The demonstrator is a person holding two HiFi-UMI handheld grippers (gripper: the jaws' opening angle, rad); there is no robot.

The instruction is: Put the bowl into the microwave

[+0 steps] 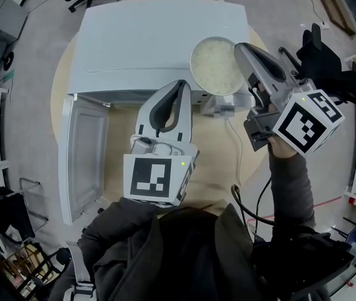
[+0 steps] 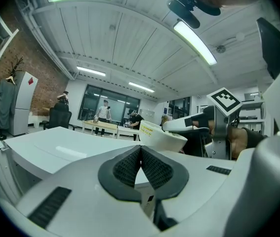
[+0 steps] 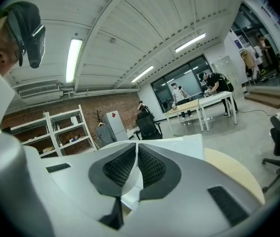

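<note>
A white bowl (image 1: 215,64) full of rice hangs over the right front corner of the white microwave (image 1: 159,42). My right gripper (image 1: 240,49) is shut on the bowl's right rim. In the right gripper view, a white strip of the bowl (image 3: 130,184) sits between the pads of that gripper (image 3: 137,154). The microwave door (image 1: 83,158) stands open to the left. My left gripper (image 1: 181,83) is in front of the microwave's opening, shut with nothing in it. In the left gripper view its pads meet (image 2: 140,152), and the bowl (image 2: 162,137) shows beyond them to the right.
The microwave stands on a round wooden table (image 1: 218,162). A small white device (image 1: 221,105) sits by the microwave's front right, and a thin cable (image 1: 237,149) runs from it across the table. Office chairs and shelving ring the table; people stand at far desks.
</note>
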